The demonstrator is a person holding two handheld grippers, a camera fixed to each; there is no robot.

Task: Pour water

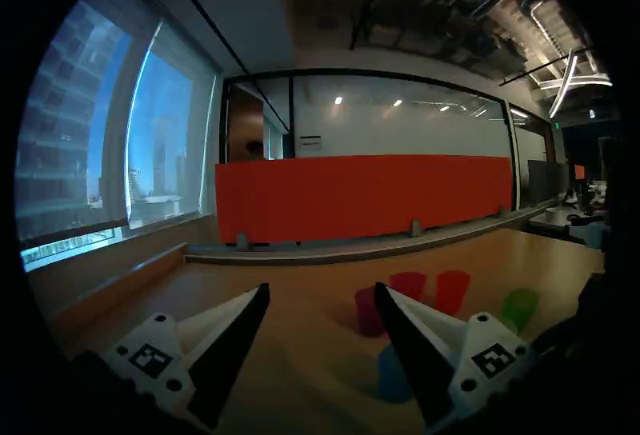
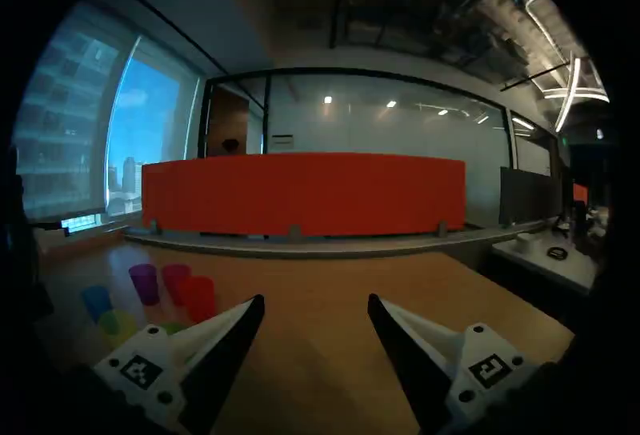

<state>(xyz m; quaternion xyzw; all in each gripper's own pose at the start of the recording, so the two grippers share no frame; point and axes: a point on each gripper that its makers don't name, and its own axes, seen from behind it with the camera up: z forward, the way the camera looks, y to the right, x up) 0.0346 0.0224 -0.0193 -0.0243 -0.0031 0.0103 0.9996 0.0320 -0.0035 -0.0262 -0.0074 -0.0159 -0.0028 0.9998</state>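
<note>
Several coloured plastic cups stand together on the wooden table [image 1: 320,271]. In the left gripper view I see a purple cup [image 1: 369,311], a magenta cup [image 1: 408,283], a red-orange cup [image 1: 452,289], a green cup [image 1: 520,307] and a blue cup [image 1: 392,373], which is partly behind my right finger. My left gripper [image 1: 320,291] is open and holds nothing, with the cups just right of its gap. In the right gripper view the cups sit far left: purple cup [image 2: 145,283], magenta cup [image 2: 175,281], red cup [image 2: 199,297], blue cup [image 2: 97,301], yellow-green cup [image 2: 118,325]. My right gripper [image 2: 314,301] is open over bare table.
An orange divider panel [image 1: 360,195] runs along the far edge of the table. Large windows [image 1: 160,147] line the left wall. A second desk [image 2: 552,259] with small items stands to the right, beyond the table's edge.
</note>
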